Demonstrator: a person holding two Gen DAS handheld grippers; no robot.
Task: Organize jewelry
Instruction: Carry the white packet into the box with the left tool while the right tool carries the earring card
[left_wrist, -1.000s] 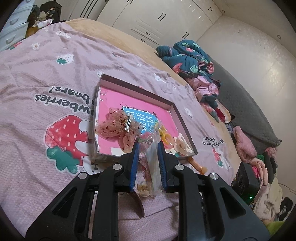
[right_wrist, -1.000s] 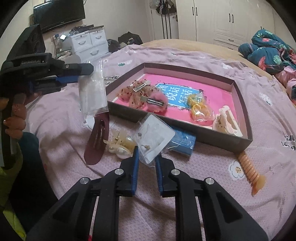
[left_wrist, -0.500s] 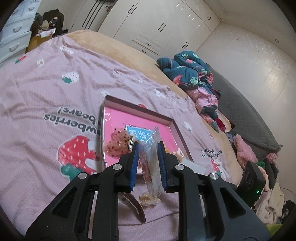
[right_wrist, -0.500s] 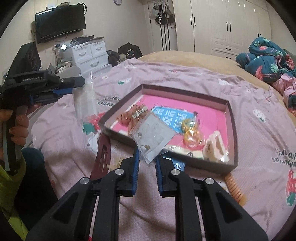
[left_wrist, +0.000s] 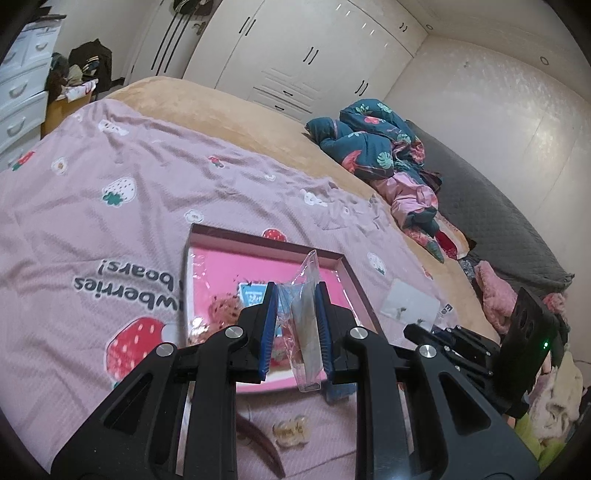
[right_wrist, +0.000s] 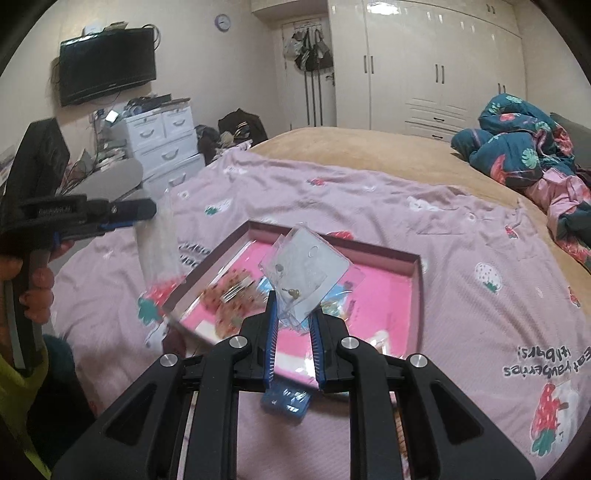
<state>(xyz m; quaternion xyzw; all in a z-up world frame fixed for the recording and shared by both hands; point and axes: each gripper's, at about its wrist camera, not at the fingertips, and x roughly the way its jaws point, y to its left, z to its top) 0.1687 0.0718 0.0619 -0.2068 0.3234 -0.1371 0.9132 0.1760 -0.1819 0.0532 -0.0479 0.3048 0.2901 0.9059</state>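
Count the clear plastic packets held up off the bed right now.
2. One clear packet is pinched in the left gripper; an earring packet is pinched in the right gripper. Others may lie hidden below.

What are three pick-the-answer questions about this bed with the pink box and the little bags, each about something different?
1. Where is the small blue box?
A. On the blanket, outside the tray
B. Inside the tray
C. On the drawers

2. What colour is the tray's inside?
A. Green
B. Pink
C. White

3. What is the right hand-held gripper doing?
A. Hanging open and empty
B. Pinching a hair clip
C. Pinching a clear bag with an earring card

Answers:
1. A, it lies on the blanket in front of the tray's near wall.
2. B, its floor is bright pink.
3. C, the bag sticks up from between its shut pads.
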